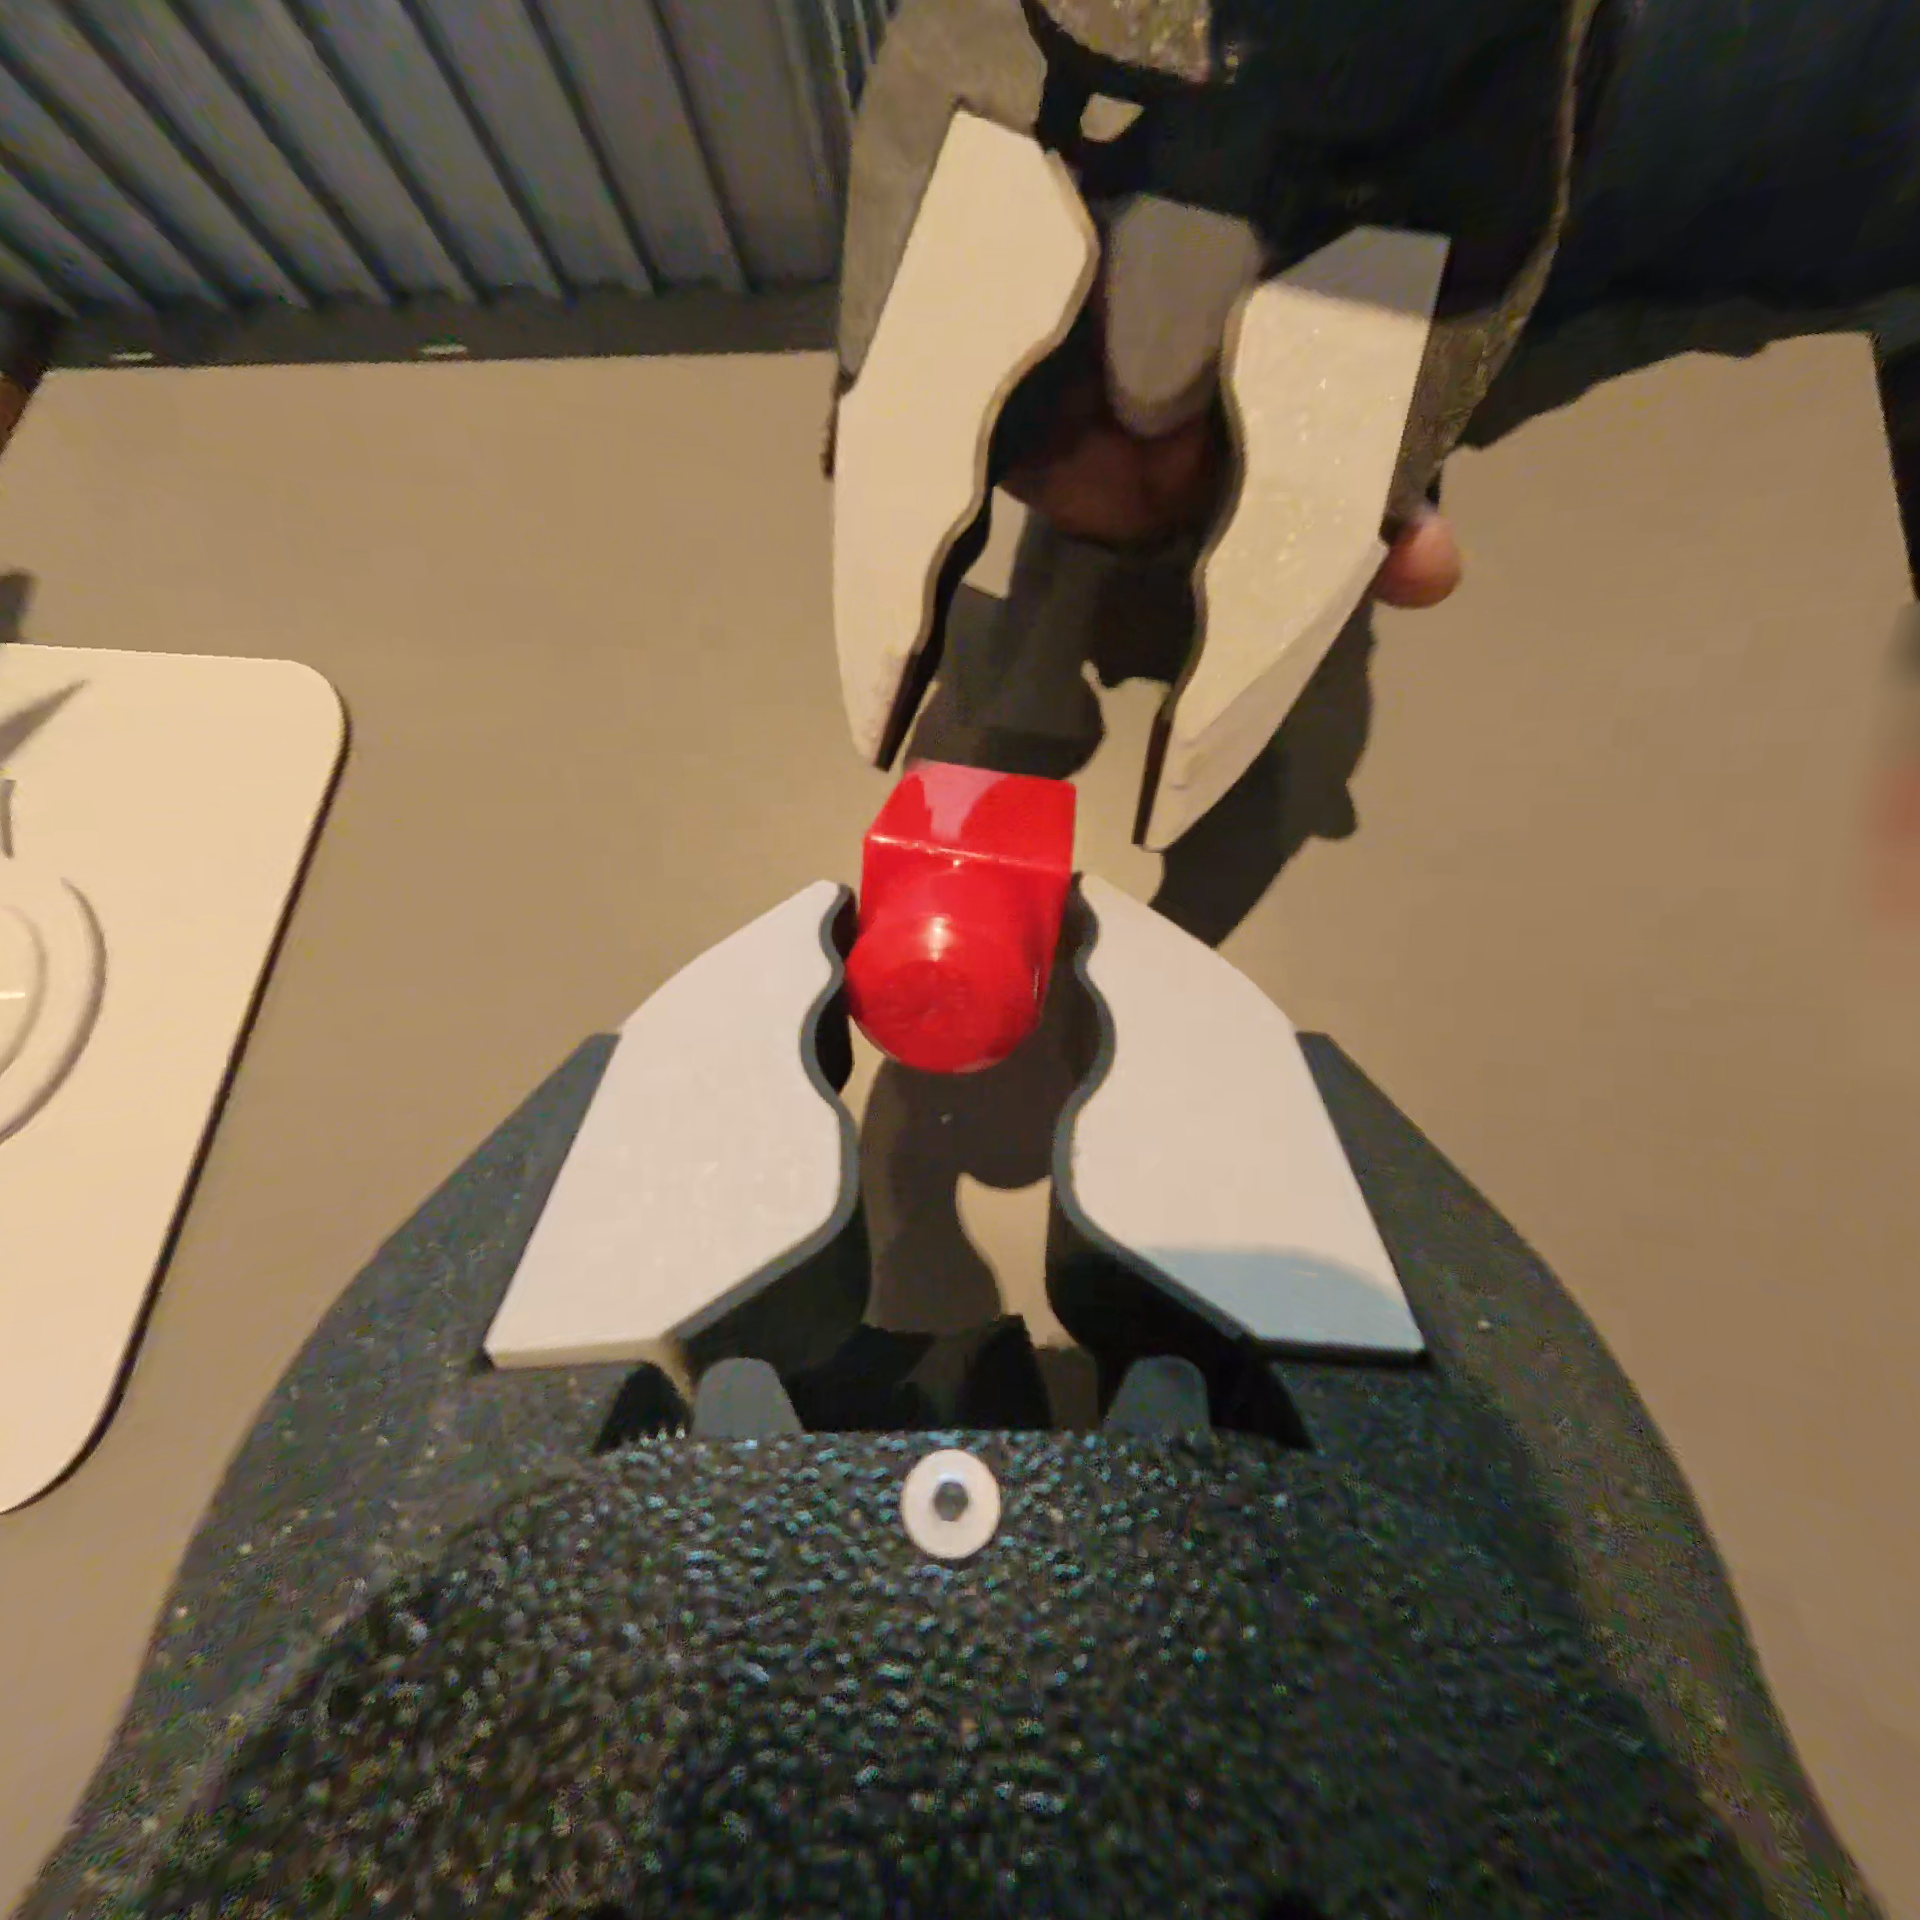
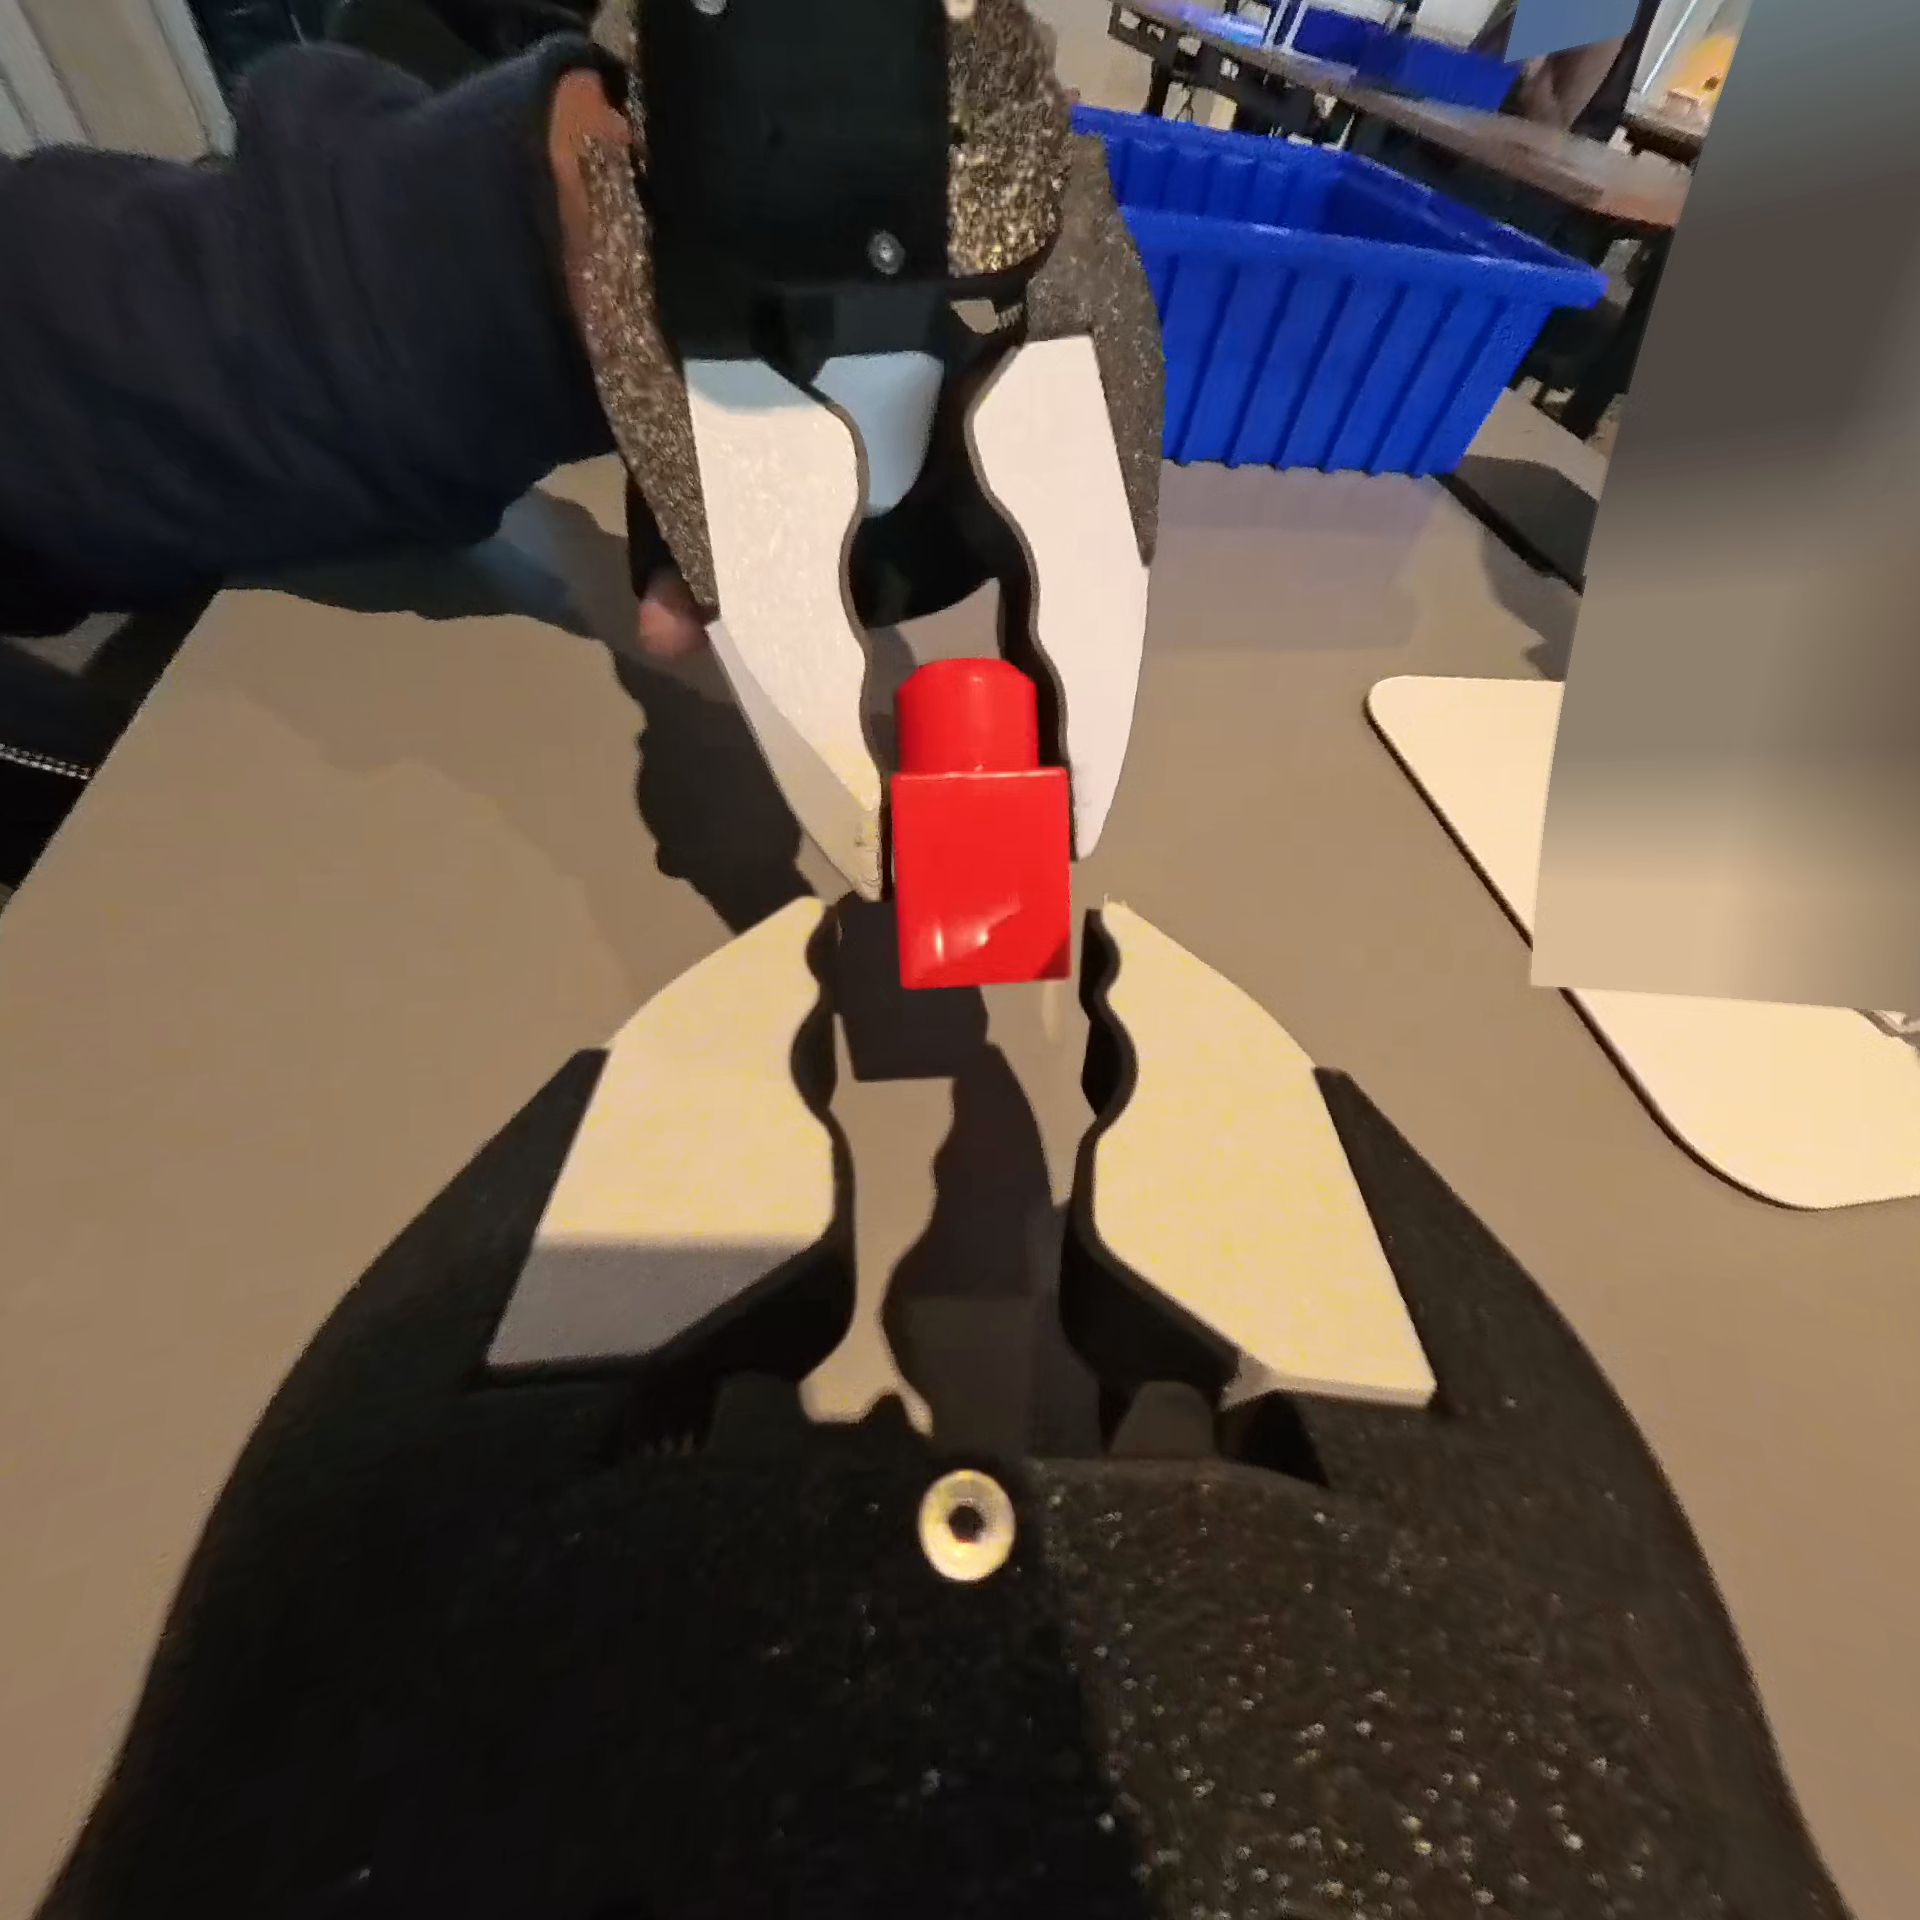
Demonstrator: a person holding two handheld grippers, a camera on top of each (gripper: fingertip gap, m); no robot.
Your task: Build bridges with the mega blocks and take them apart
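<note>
A single-stud red mega block [image 1: 961, 935] is held above the grey table [image 1: 499, 623]. My left gripper [image 1: 961, 902] is shut on the block's sides, with the stud pointing back toward its camera. In the right wrist view the same block [image 2: 982, 873] sits between the left gripper's [image 2: 982, 854] white fingers, square end toward me. My right gripper [image 2: 956, 916] is open. Its fingertips [image 2: 800, 925] flank the block's square end and I cannot tell if they touch it. In the left wrist view the right gripper [image 1: 1013, 792] hangs open just beyond the block.
A white rounded mat [image 1: 156, 1039] lies on the table to the left of the left gripper; it also shows in the right wrist view [image 2: 1714, 1101]. A blue plastic bin [image 2: 1330, 312] stands behind the table. A dark sleeve [image 2: 260, 343] reaches in from the left. Less than 4 cm separates the two grippers' tips.
</note>
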